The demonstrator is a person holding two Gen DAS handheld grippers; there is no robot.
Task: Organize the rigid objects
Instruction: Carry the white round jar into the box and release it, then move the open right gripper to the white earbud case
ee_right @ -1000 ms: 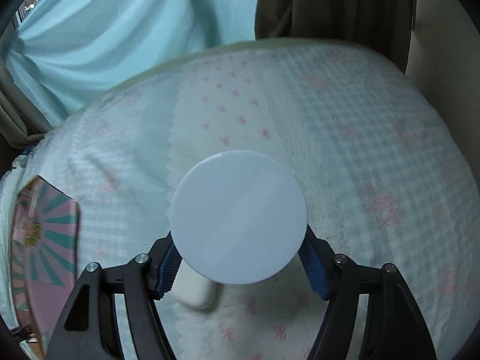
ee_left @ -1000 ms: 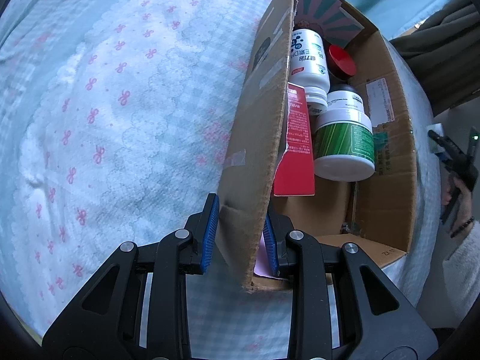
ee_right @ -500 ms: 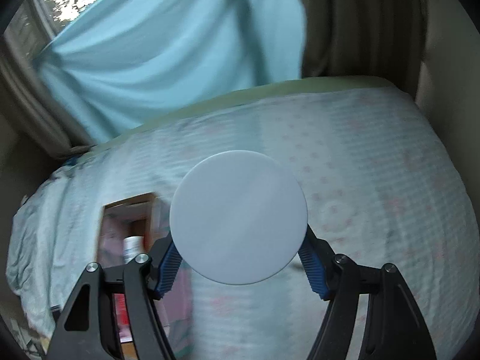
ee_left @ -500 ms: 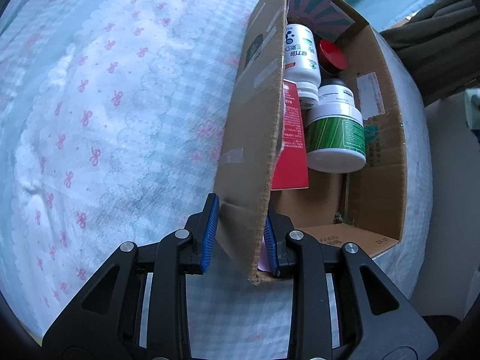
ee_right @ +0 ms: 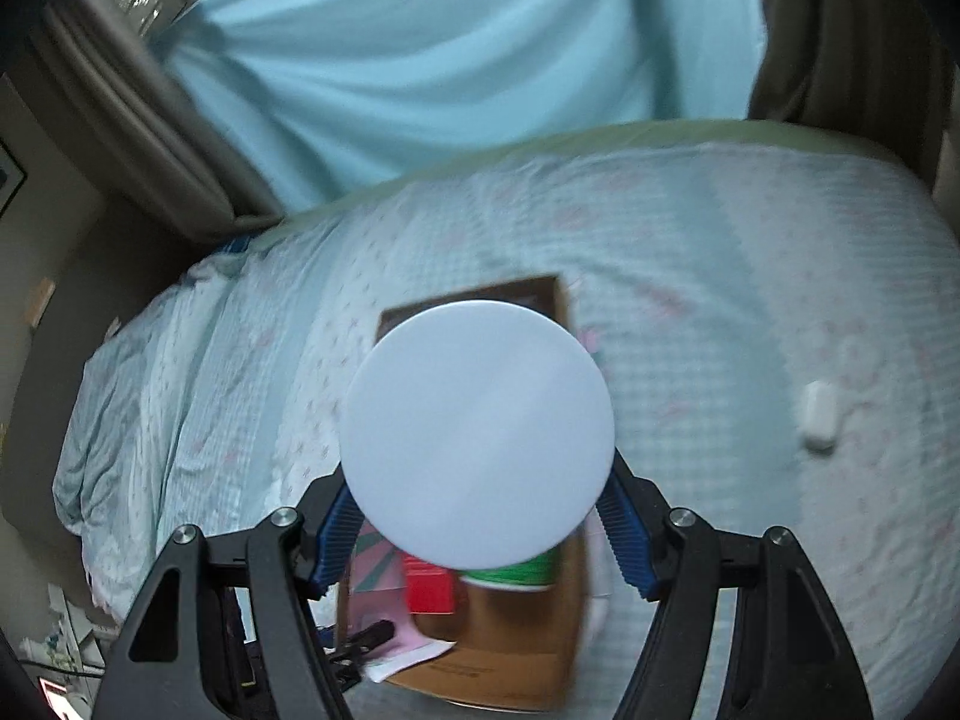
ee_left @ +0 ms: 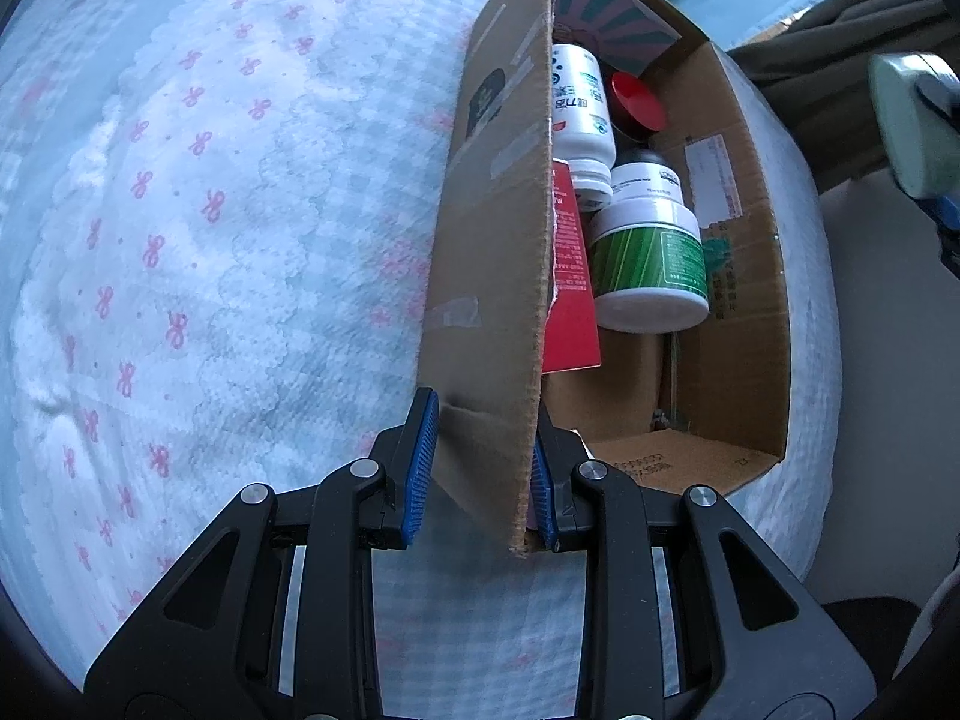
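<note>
While my left gripper [ee_left: 477, 468] straddles the near wall of the cardboard box [ee_left: 498, 228], its blue pads [ee_left: 420, 468] sit on either side of the flap: the right pad is against the cardboard, the left pad shows a thin gap, so I cannot tell how firmly it pinches. The box rests on the bedspread [ee_left: 210, 240], pale blue check with pink bows. Inside the box: a white bottle [ee_left: 579, 114] lying on its side, a green-labelled jar [ee_left: 651, 258] just beside and partly over it, a red lid [ee_left: 637, 101] behind them, a red carton [ee_left: 567, 276] leaning against the near wall, a striped pink-and-teal card [ee_left: 606, 6] at the far end.

My right gripper [ee_right: 477, 525] is clamped on a round white container [ee_right: 477, 432]; its flat circular face fills the middle of the right wrist view, both pads pressed to its sides. It hangs above the box [ee_right: 516, 648], which appears below and behind it with the red carton [ee_right: 429, 591] and green jar [ee_right: 510, 570] showing under the disc's edge. A small white object [ee_right: 817, 414] lies on the bedspread [ee_right: 720, 300] well apart to the right; blurred, not identifiable. Blue curtain [ee_right: 450, 60] beyond the bed.
</note>
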